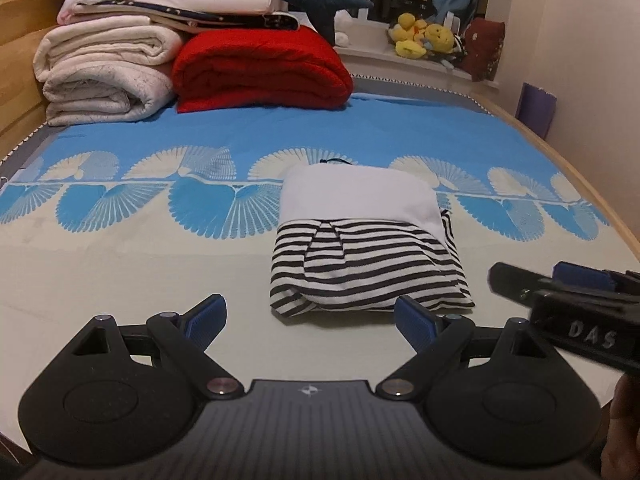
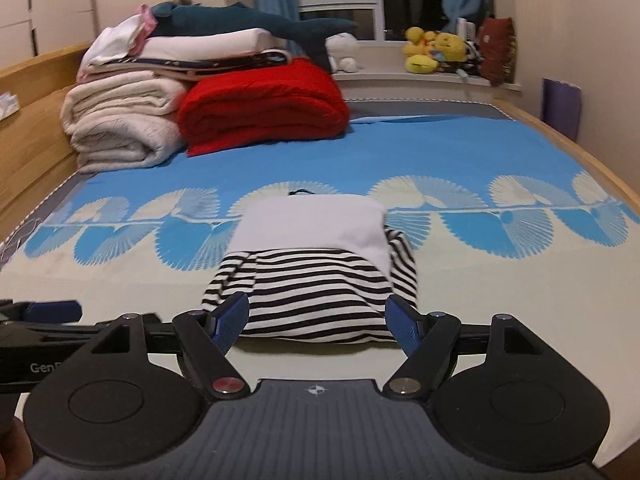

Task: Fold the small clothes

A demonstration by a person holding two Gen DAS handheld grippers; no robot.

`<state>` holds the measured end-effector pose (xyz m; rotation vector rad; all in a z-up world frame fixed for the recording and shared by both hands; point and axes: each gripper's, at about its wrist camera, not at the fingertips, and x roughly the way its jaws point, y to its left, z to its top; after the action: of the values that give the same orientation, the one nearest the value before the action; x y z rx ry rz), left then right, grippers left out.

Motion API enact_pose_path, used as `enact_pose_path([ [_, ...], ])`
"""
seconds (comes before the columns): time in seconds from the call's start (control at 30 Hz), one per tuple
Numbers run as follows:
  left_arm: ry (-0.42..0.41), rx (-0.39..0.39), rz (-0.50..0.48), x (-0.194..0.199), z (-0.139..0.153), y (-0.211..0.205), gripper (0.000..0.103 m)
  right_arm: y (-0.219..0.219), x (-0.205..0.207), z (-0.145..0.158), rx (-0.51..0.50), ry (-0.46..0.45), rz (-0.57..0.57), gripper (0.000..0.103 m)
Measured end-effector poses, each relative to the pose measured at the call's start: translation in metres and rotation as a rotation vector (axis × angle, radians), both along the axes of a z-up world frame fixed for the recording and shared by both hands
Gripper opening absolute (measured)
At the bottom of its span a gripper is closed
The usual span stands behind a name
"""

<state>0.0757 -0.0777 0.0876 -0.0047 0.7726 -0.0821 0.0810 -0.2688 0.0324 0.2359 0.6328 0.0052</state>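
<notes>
Left gripper (image 1: 310,320): we see its jaws spread wide and empty, low over the bedsheet (image 1: 120,272), just short of the garment's near-left corner.
Garment (image 1: 360,248): one striped piece with a white part, lying as a compact packet mid-bed on the sheet; we judge the fold close to complete.
Right gripper (image 2: 318,322): jaws wide and empty, its fingertips flanking the packet's near edge.
Risk, snagging: if we close either gripper here, we expect the top layer to lift and the packet to open.
Risk, dragging: a low sideways move would likely push the packet askew across the sheet.
Risk, collision: the grippers sit just beside each other; we judge that they could knock together.
Count, left to right: two grippers; one garment; one white blanket stack (image 1: 104,76); one red blanket (image 1: 260,68).
</notes>
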Motion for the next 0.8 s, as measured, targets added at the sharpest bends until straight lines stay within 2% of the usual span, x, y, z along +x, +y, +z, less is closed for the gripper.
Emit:
enact_pose_path([
  [0.17,0.026,-0.029,0.016,0.006,-0.004,0.005,0.094,0.003,0.005,0.0,-0.014,0.004,0.008,0.076],
  [0.3,0.018,-0.011,0.021,0.007,-0.005,0.001,0.094,0.004,0.008,-0.003,-0.02,0.021,0.002,0.076],
  [0.8,0.032,-0.022,0.01,0.01,-0.009,-0.006,0.094,-0.002,0.007,-0.006,-0.026,0.034,-0.018,0.076],
])
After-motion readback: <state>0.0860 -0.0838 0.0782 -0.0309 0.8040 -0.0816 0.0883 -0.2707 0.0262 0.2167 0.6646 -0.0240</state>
